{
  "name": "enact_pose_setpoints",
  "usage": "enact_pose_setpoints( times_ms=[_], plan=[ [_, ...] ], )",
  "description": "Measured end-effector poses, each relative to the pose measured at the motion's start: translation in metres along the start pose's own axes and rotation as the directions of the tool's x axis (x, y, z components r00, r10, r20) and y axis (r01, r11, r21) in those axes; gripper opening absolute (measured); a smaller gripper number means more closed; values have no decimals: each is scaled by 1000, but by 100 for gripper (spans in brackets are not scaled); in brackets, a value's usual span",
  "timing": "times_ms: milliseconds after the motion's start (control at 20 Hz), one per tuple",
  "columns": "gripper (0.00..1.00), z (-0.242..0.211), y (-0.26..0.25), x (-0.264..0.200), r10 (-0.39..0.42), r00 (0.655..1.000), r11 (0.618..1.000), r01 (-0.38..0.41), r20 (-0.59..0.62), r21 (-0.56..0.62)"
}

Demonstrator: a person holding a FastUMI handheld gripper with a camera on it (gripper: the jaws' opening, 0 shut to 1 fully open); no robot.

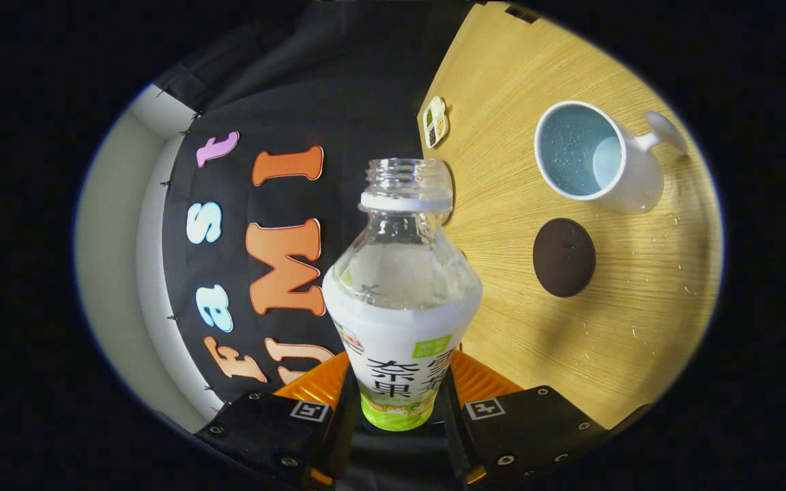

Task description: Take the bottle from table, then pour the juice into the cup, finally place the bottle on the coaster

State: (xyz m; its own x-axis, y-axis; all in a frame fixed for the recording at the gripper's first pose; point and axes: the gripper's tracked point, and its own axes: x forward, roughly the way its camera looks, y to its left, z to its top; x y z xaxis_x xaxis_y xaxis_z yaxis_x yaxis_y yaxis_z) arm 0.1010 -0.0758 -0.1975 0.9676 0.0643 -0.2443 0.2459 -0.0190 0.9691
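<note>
grip: hand-held gripper closed down on the uncapped juice bottle, a finger pressing each side of its base
layout: mug at 2 o'clock from the bottle; dark coaster between them on the bench
risk: low hold, open neck; a fast tilt could probably swing the bottle and slosh juice short of the mug

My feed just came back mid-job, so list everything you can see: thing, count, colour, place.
bottle: one, clear with white label, uncapped, between the fingers
cup: one, white with pale blue inside, on the table beyond the bottle
coaster: one, dark brown, round, on the table beside the cup
small dish: one, white, divided, near the table's edge
table: one, light wood
gripper: one, both fingers pressed on the bottle's lower part
</note>
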Motion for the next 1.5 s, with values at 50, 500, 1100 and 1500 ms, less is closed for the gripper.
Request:
enact_pose_setpoints(
  times_ms=[50, 500, 1100, 1500],
  plan=[
    [58, -1, 2, 0, 5, 1000, 1000, -5, -6, 13],
    [58, 4, 9, 0, 16, 1000, 996, -16, -1, 84],
    [58, 4, 15, 1, -1, 1000, 994, 3, -21, 112],
    [58, 11, 14, 0, -32, 999, 988, 37, -31, 148]
  ],
)
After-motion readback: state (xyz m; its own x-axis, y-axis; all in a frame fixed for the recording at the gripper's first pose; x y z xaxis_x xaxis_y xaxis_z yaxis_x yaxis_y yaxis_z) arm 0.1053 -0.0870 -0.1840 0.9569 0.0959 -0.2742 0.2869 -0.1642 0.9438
